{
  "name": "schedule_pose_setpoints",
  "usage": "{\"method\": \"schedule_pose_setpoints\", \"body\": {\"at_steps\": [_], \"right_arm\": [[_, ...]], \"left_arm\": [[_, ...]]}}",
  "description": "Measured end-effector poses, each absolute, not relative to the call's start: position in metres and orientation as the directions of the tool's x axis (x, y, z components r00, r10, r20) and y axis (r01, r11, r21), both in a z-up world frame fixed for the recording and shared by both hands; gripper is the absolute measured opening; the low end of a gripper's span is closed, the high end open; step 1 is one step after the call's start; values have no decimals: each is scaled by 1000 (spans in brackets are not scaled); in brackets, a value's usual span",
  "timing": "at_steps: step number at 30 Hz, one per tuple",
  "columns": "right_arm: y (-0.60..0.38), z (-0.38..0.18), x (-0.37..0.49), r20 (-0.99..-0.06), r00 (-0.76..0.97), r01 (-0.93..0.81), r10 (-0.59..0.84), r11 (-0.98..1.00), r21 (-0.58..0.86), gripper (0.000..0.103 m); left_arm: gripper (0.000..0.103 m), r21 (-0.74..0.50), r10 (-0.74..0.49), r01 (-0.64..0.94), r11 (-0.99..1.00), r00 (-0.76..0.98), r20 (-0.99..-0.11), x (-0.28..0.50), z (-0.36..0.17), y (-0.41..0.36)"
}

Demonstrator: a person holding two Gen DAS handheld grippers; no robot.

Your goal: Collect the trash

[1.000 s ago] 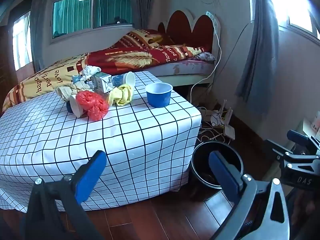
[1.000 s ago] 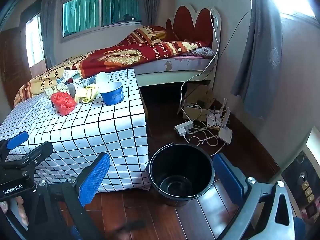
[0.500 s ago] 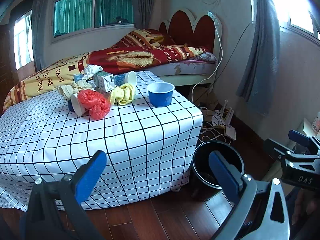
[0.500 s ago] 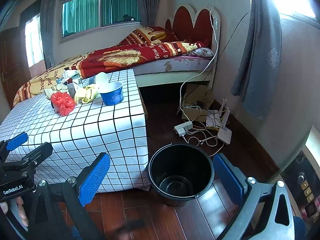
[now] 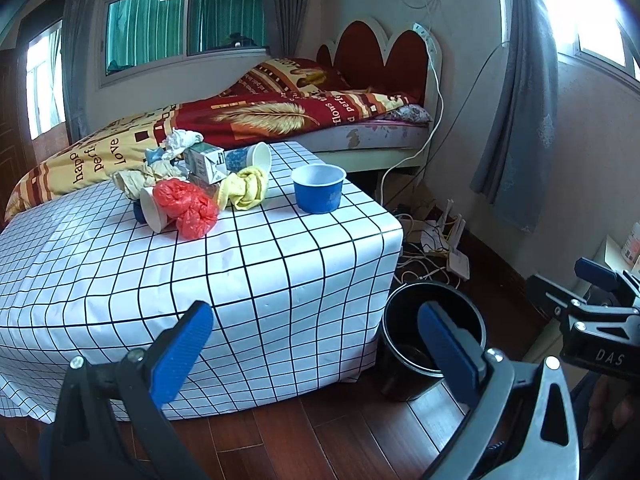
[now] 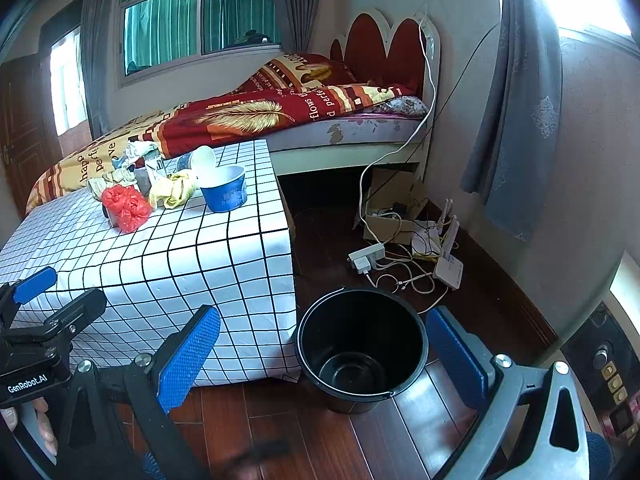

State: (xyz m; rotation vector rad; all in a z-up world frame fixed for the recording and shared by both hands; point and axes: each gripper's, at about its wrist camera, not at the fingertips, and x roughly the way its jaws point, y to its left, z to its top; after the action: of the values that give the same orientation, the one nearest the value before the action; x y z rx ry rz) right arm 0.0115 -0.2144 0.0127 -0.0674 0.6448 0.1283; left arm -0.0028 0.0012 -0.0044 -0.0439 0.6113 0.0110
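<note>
Left gripper (image 5: 312, 344) spread wide, empty, low before the bench (image 5: 280, 280) near edge. Right gripper (image 6: 324, 344) likewise wide apart, empty, framing the black bucket (image 6: 360, 344) on the floor just right of the bench corner. Trash pile (image 5: 188, 184) and blue cup (image 5: 319, 188) sit far on the bench top; near cloth bare. Cables (image 6: 400, 264) crowd the floor beyond the bucket.
</note>
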Motion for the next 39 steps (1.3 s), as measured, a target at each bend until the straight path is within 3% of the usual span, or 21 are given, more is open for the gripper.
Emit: {"method": "schedule_pose_setpoints", "body": {"at_steps": [39], "right_arm": [[-214,14,15,-604,791,-140,98,990,-23,103]], "left_arm": [[103,-35,-10,-13,999,817,-576,-2,3,-2]]}}
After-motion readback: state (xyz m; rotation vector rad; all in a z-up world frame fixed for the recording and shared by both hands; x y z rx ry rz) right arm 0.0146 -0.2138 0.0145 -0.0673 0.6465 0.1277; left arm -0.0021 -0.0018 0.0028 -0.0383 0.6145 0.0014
